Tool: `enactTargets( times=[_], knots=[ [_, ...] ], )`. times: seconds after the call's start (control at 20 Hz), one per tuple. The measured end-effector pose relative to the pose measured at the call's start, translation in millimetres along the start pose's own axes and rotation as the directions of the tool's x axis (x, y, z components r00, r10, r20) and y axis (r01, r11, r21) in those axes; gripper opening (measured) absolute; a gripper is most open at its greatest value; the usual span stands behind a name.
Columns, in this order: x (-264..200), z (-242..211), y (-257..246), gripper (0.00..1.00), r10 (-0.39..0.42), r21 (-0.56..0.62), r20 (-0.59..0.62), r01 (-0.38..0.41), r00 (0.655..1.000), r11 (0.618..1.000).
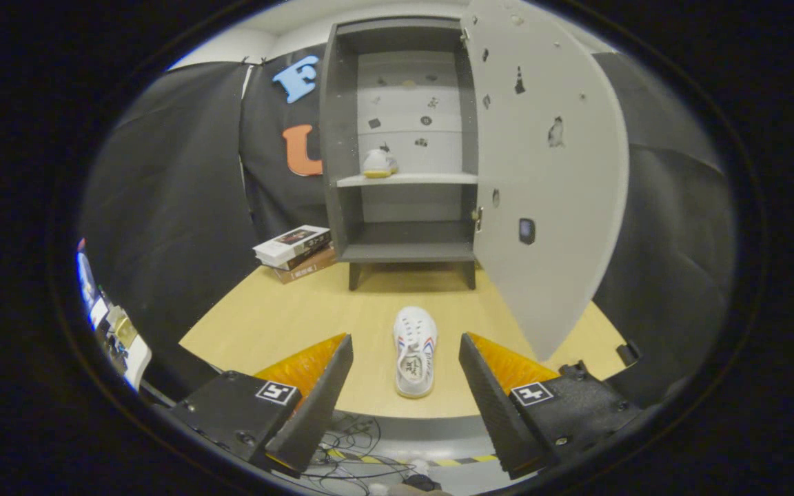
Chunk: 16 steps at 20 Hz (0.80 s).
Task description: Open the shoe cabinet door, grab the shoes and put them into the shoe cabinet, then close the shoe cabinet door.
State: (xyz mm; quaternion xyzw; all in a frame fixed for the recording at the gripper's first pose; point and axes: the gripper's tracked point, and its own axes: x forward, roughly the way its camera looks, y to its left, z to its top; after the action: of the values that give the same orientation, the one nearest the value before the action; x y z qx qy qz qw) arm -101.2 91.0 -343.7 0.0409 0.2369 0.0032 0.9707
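Gripper point(405, 344) spread wide, flanking white mesh shoe point(415, 351) on smooth wooden table point(287, 317).

Booth bkgd: black cloth wall point(176, 179) is hanging behind & to both sides of a light wooden table point(287, 324), draping in soft folds. A pale ceiling strip point(314, 17) is showing above the cloth. Stack of books point(296, 252) is lying on the table near its rear left. Below the table's front edge, grey floor point(411, 441) is showing w/ loose cables point(352, 448) & striped yellow-black tape point(466, 460).
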Motion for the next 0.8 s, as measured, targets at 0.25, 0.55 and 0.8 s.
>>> enactTargets(
  times=[0.25, 0.55, 0.8],
  knots=[
    [76.5, -20.1, 4.2, 0.98, -0.011, -0.013, -0.036, 0.01, 0.999, 1.0],
    [153.5, -62.6, 13.5, 0.98, -0.001, -0.019, -0.139, -0.001, 0.99, 1.0],
    [187.5, -91.8, 12.6, 0.98, 0.006, 0.002, -0.212, -0.006, 0.977, 1.0]
  ],
)
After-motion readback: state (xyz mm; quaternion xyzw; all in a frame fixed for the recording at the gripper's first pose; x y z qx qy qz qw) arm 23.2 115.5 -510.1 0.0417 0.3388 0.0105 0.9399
